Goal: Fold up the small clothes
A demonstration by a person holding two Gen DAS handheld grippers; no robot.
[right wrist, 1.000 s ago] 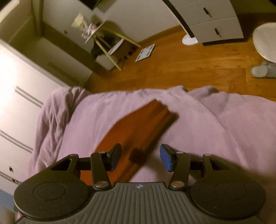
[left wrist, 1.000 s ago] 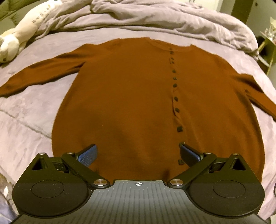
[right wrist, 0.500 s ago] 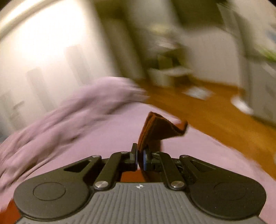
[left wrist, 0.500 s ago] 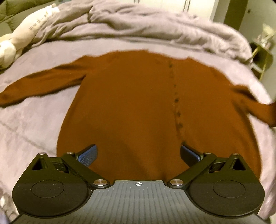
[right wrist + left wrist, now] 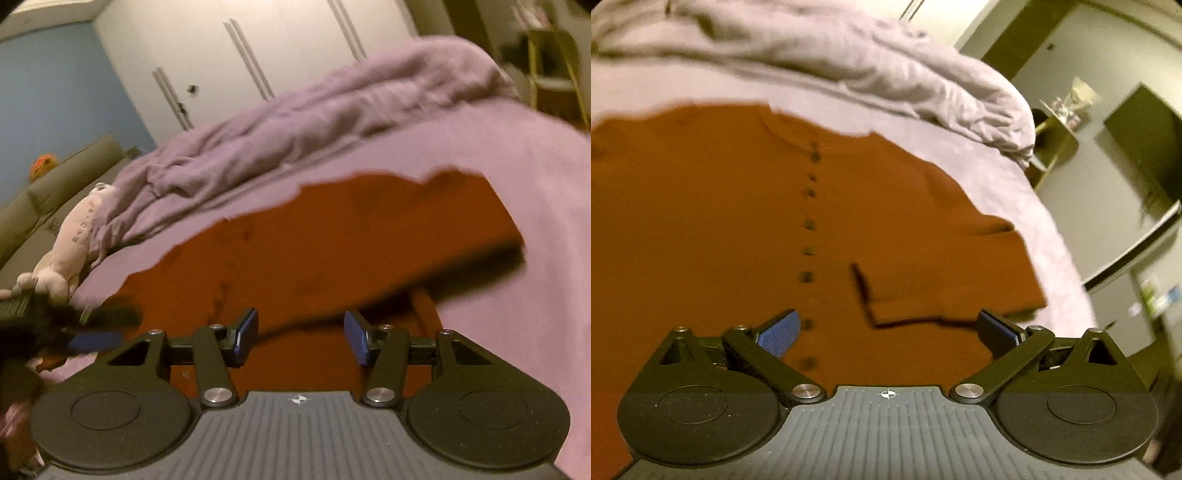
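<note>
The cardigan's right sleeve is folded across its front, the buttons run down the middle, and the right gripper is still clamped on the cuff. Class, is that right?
Not quite. The right gripper has let go: the right wrist view shows its jaws open and empty above the cardigan. The sleeve does lie folded across the front beside the buttons.

The right hand-held gripper (image 5: 300, 334) has its two blue-padded fingers apart, with nothing between them. Under it lies the rust-brown knitted cardigan (image 5: 314, 251), spread on the lilac bed cover (image 5: 546, 192), with one sleeve folded across its body. Behind it is a bunched lilac duvet (image 5: 295, 125), a pale plush toy (image 5: 70, 240) at left, and white wardrobe doors (image 5: 258, 48).
</note>
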